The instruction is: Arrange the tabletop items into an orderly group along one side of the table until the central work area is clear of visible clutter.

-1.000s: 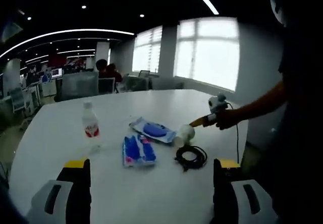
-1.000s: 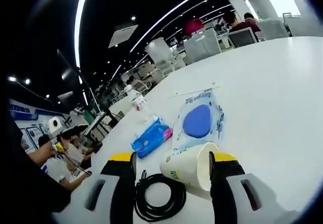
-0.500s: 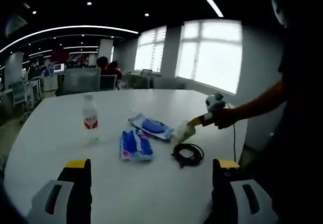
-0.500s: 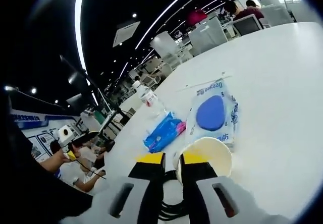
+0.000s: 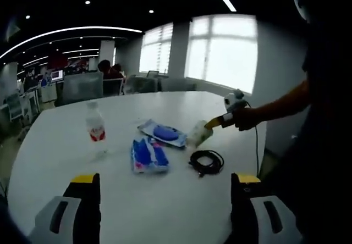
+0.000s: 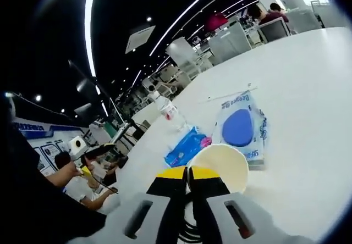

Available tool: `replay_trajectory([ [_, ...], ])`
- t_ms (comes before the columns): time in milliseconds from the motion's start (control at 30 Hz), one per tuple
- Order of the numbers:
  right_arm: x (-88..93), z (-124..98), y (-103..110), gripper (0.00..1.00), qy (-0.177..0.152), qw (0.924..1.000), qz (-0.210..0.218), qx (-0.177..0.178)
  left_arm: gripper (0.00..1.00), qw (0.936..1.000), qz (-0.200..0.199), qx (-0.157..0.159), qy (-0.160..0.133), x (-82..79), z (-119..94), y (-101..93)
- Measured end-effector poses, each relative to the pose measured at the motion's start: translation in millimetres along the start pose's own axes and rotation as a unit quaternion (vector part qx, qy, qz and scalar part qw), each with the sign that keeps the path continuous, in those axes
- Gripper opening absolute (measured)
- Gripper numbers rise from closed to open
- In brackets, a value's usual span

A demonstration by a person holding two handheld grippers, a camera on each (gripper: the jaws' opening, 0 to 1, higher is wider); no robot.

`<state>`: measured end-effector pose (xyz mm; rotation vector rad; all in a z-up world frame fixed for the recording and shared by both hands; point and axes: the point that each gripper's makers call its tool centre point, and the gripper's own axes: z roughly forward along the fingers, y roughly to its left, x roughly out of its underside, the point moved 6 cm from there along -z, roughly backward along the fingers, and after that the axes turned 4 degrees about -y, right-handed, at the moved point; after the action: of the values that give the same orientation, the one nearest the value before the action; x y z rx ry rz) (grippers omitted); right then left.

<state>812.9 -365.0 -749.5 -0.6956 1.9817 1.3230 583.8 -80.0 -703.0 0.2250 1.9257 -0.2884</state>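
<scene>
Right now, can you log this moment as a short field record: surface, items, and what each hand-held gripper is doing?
surface: white table
items: water bottle, wet-wipes pack, blue tissue packet, black coiled cable, paper cup
bottle state: upright, apart from the other items
right hand-held gripper: jaws shut on the paper cup's rim, cup tipped with its mouth toward the camera
left hand-held gripper: open, holding nothing, over the near table edge
cup position: beside the wet-wipes pack, above the cable
task state: items sit mid-table, not yet grouped
</scene>
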Motion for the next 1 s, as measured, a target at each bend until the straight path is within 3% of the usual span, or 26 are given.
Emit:
replay_trajectory([
  [200, -17.9, 7, 14, 0.0, -0.001, 0.9996, -0.029, 0.0, 1.0, 0.9995, 0.018, 0.01, 0.024, 1.4, 3, 3.7],
  [467, -51.2, 22, 33, 0.0, 0.005, 0.9967, -0.081, -0.009, 1.0, 0.9993, 0.017, 0.02, 0.027, -2.6, 4, 7.1],
  [700, -79.5, 44, 55, 0.0, 0.047, 0.9806, -0.19, -0.016, 1.0, 0.9988, 0.023, 0.034, 0.027, -7.5, 7, 11.5],
  [1000, -101.2, 76, 76, 0.0, 0.085, 0.9566, -0.277, -0.035, 1.0, 0.9981, 0.032, 0.042, 0.032, -11.2, 9, 18.4],
])
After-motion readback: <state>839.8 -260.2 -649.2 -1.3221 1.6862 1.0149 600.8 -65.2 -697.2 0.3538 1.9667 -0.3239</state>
